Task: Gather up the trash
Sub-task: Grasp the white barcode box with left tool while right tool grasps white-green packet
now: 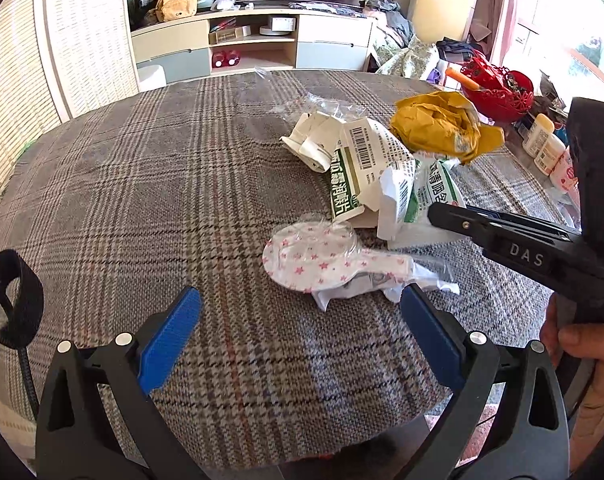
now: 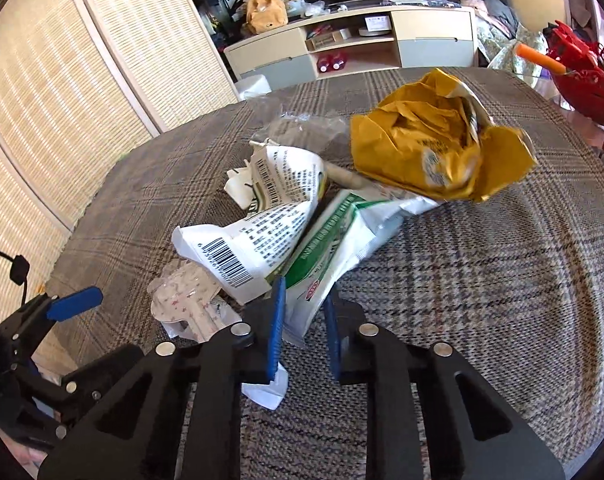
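Green-and-white wrapper [image 2: 321, 256]: crumpled packet, front of the trash heap on the plaid tablecloth [image 2: 481, 280], its near end sitting right between the right gripper's blue pads.
Right gripper [image 2: 302, 320]: jaws pretty much closed in on that wrapper, only a narrow gap left and the packet fills it. Looks pinched.
Barcode packet [image 2: 242, 248]: white, black print, leaning against the green one on its left side, touching.
Yellow bag [image 2: 433, 152]: big scrunched mustard thing, just behind the wrappers, near the far side of the pile.
Star-print blister pack [image 1: 313, 256]: white with pink stars, clear plastic over it, lying flat just in front of the pile.
Left gripper [image 1: 302, 312]: wide open, holding nothing, hovering low with the star pack just ahead of its pads.
Red basket [image 1: 497, 88]: off past the table edge on the right, well apart from the trash.
TV cabinet [image 1: 254, 44]: way in the back.
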The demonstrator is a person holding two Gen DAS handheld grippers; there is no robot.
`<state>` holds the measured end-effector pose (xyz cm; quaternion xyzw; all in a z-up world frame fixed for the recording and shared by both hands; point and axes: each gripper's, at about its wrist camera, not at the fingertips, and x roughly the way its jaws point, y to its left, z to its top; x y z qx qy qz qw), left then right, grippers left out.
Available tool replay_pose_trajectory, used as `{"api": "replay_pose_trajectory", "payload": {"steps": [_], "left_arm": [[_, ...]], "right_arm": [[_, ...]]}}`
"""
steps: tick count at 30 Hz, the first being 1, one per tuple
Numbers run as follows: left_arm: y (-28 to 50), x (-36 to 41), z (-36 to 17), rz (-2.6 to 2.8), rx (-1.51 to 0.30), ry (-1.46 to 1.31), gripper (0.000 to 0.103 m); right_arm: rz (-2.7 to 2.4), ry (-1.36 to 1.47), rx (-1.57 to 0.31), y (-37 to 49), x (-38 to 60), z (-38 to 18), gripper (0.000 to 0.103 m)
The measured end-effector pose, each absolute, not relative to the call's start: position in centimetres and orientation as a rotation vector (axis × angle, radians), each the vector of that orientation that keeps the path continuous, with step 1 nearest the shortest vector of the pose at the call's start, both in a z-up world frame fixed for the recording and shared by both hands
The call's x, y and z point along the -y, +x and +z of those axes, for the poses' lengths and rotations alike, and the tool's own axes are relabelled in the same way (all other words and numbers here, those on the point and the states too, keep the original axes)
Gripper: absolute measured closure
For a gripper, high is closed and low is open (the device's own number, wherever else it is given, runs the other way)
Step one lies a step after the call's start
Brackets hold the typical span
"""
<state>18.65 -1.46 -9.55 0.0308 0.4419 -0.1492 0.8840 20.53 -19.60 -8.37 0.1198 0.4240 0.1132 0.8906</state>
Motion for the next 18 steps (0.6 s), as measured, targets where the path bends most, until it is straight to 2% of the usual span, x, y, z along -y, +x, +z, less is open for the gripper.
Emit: {"api": "replay_pose_trajectory", "payload": {"steps": [6, 13, 18], "left_arm": [[19.7, 3.4, -9.1, -0.361, -0.894, 0.071, 0.008], [20.9, 6.7, -9.4, -0.426, -0.896, 0.088, 0.016], [21.8, 9.3, -10.0, -0.456, -0.905, 0.114, 0.037]], "right_arm": [[0.210, 0.223, -0.869, 19.3, 21.6, -7.5, 0.094], [0.221, 0.255, -0.889, 18.4, 23.9, -8.1, 0.094], [0.235, 0.298, -0.906, 17.9, 25.4, -9.2, 0.094]]}}
